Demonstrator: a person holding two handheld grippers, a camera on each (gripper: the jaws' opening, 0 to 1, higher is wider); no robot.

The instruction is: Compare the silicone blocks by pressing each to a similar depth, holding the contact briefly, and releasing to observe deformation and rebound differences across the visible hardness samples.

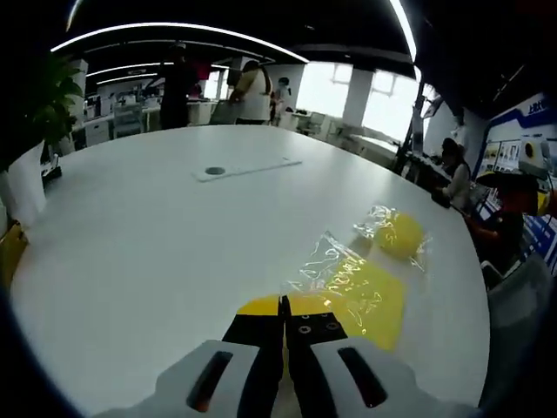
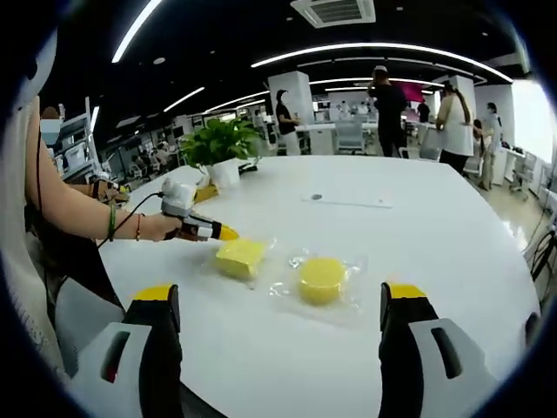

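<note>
The square block, soft and film-wrapped, probably slippery, is being approached near the table edge by the closed left gripper; the right gripper is being held wide beside the round block.

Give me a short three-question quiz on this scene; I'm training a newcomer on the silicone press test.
1. True or false: the left gripper has its fingers shut, tips at the square yellow block.
2. Which sample lies nearer the right gripper? A) square block B) round yellow block
3. Fill in: both samples sit in clear ____ on the white table.

Key: 1 true; 2 B; 3 wrappers.
</note>
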